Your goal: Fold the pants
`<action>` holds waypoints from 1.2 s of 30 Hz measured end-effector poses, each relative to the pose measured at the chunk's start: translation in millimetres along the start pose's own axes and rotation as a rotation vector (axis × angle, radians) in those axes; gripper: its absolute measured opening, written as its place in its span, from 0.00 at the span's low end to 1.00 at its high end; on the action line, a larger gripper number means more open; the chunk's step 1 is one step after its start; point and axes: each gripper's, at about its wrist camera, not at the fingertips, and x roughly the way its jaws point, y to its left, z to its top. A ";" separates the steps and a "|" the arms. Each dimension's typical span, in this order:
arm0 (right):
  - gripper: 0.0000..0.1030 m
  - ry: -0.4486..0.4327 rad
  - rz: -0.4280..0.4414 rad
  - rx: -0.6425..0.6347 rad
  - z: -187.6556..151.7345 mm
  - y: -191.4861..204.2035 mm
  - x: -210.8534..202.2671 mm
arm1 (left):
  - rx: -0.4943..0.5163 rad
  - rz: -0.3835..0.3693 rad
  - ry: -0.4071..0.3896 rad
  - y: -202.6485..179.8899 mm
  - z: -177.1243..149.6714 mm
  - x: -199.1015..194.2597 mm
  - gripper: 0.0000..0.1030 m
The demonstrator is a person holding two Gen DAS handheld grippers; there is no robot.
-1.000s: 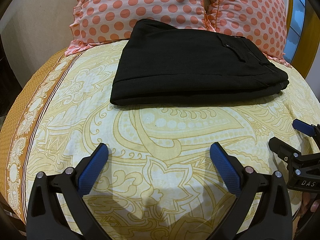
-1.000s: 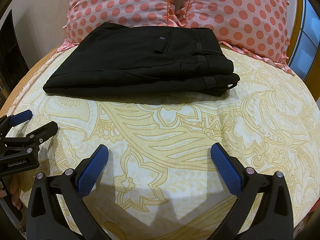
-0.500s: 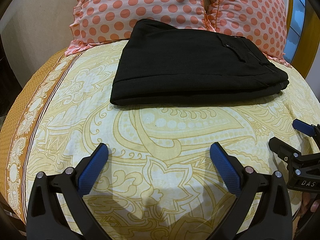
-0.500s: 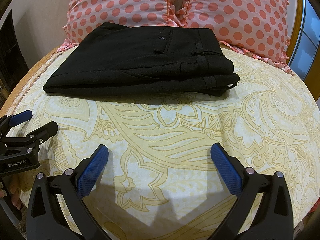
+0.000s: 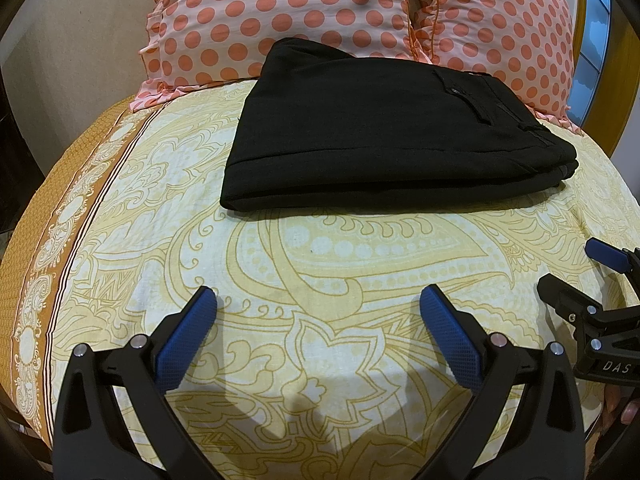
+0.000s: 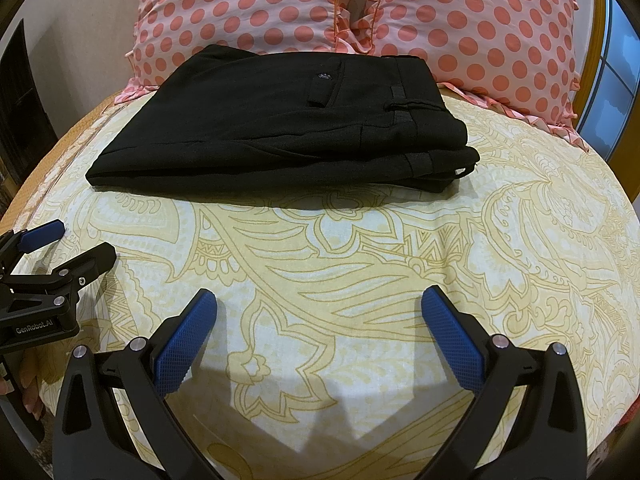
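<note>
Black pants [image 5: 380,136] lie folded in a flat rectangular stack on the yellow patterned bedsheet [image 5: 320,264], just in front of the pillows; they also show in the right wrist view [image 6: 280,120], back pocket and waistband to the right. My left gripper [image 5: 318,320] is open and empty, low over the sheet, well short of the pants. My right gripper [image 6: 320,320] is open and empty too, beside it. Each gripper shows at the edge of the other's view: the right one [image 5: 592,280], the left one [image 6: 60,248].
Two pink pillows with orange dots [image 5: 280,12] [image 6: 480,20] lean behind the pants. The sheet's brown border [image 5: 52,208] marks the bed's left edge. A wooden frame and window [image 6: 612,80] stand at the right.
</note>
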 end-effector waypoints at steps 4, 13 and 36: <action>0.99 0.000 0.000 0.000 -0.1 0.0 -0.1 | 0.000 0.000 0.000 -0.3 -0.1 0.0 0.98; 0.99 0.000 0.000 0.000 -0.1 0.0 0.0 | -0.001 -0.002 0.008 0.4 1.1 -0.4 0.98; 0.99 -0.001 -0.001 0.002 0.2 0.5 0.4 | -0.002 -0.001 0.034 1.5 3.8 2.6 0.98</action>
